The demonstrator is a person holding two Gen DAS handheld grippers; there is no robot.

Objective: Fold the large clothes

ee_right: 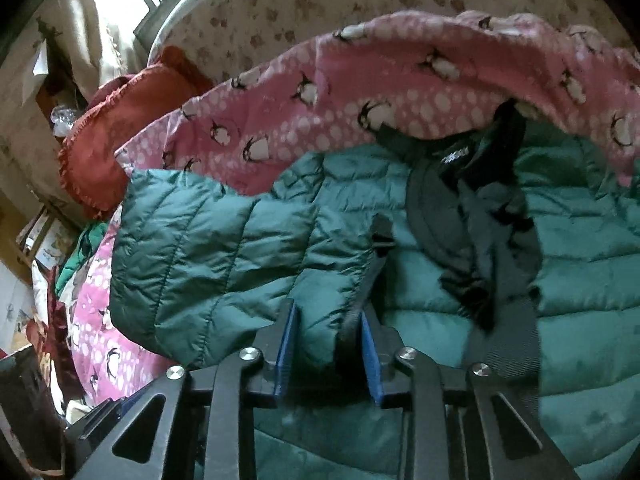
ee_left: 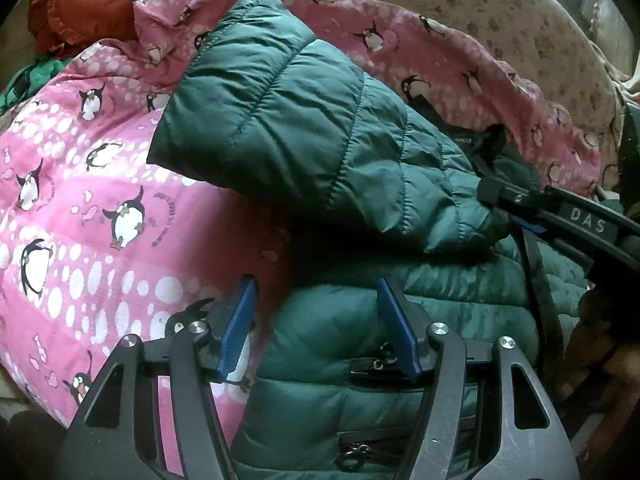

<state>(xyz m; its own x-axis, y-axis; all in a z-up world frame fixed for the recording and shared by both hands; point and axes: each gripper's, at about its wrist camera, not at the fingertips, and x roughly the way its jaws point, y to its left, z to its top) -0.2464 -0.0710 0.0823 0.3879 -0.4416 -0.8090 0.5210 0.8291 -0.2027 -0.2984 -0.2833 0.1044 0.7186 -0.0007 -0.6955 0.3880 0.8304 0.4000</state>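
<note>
The jacket point(ee_right: 560, 240) lies on the penguin quilt point(ee_left: 100, 200); right tongs point(ee_right: 328, 344) grip its sleeve point(ee_right: 208, 248); left tongs point(ee_left: 316, 320) hover open over the hem; next, likely, carry the sleeve across the body.

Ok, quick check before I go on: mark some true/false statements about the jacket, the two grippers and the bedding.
1. The right gripper is closed on a fold of the green puffer jacket. True.
2. The left gripper is clamped on the jacket sleeve. False: its jaws stand open above the jacket's edge, holding nothing.
3. The jacket lies on a pink penguin-print blanket. True.
4. The sleeve is folded flat across the jacket's front. False: it reaches out over the blanket.
5. A reddish-orange cushion lies beyond the blanket. True.
</note>
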